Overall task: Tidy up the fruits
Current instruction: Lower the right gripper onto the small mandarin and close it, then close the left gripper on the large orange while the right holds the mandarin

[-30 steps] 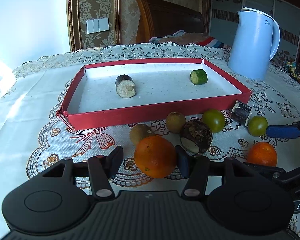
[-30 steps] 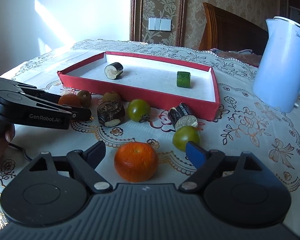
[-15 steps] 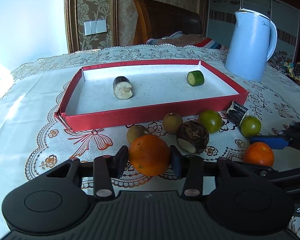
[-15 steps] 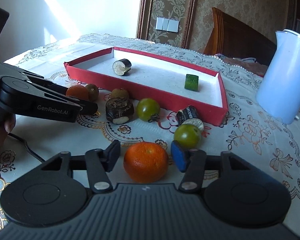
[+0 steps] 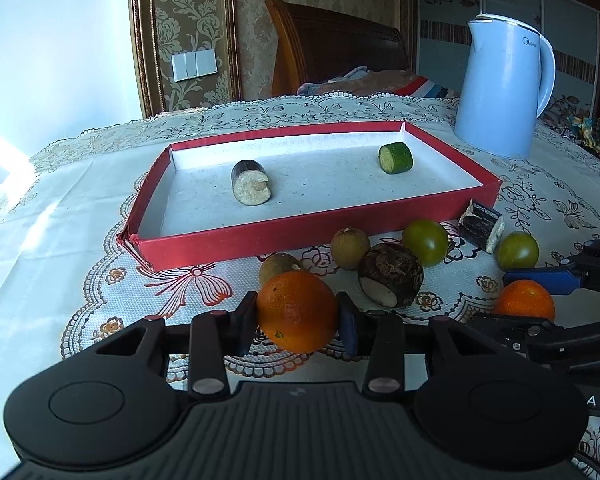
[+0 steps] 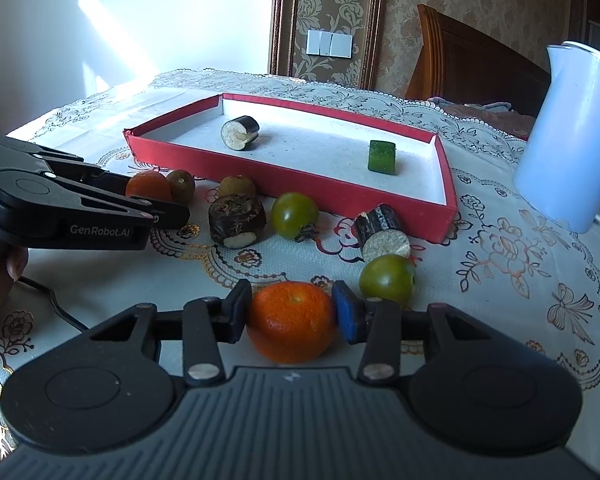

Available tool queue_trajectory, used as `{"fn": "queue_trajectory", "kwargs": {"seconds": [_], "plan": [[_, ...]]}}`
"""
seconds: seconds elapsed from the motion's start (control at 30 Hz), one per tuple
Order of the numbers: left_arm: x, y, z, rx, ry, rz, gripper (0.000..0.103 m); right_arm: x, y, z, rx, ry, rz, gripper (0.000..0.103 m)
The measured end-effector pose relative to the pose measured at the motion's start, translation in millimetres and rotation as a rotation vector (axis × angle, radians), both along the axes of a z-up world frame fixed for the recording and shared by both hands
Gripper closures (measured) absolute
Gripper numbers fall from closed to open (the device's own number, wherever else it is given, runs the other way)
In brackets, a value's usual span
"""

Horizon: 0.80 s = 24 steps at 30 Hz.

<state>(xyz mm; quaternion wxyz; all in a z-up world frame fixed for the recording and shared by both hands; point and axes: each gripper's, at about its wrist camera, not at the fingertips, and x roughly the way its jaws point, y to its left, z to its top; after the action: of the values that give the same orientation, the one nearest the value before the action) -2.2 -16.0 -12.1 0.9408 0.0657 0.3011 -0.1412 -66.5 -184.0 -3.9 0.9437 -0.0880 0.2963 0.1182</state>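
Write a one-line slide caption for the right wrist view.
Right gripper shut on a round orange, near a shallow red cardboard tray.

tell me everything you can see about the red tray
The shallow rectangular red tray, seemingly cardboard, has low red outer walls and a speckled white lining. It lies flat on the lace-patterned tablecloth, with the near left corner split open. Inside lie a dark-skinned eggplant piece and a green cucumber piece, well apart. Neither gripper touches it; loose fruits sit just in front of its near wall.

Tray (image 5: pixel 308 236) holds 2 veg pieces (image 5: pixel 251 182); fruits (image 5: pixel 426 242) lie just before it, kettle (image 5: pixel 504 88) behind-right
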Motion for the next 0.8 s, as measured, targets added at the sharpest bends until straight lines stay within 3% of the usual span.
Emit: {"fn": "queue_trajectory", "kwargs": {"seconds": [0.3, 0.47, 0.8], "plan": [[-1.8, 8.1, 6.4, -0.045, -0.016, 0.008, 0.063, -2.6, -2.7, 4.7, 0.017, -0.017, -0.008, 0.062], [0.8, 13.3, 17.1, -0.076, -0.03, 0.022, 0.063, 0.4, -7.6, 23.4, 0.024, -0.065, -0.016, 0.062], [33.4, 15.9, 36.6, -0.096, -0.038, 0.071, 0.063, 60.8, -16.2, 49.6, 0.049, -0.124, -0.11, 0.062]]}}
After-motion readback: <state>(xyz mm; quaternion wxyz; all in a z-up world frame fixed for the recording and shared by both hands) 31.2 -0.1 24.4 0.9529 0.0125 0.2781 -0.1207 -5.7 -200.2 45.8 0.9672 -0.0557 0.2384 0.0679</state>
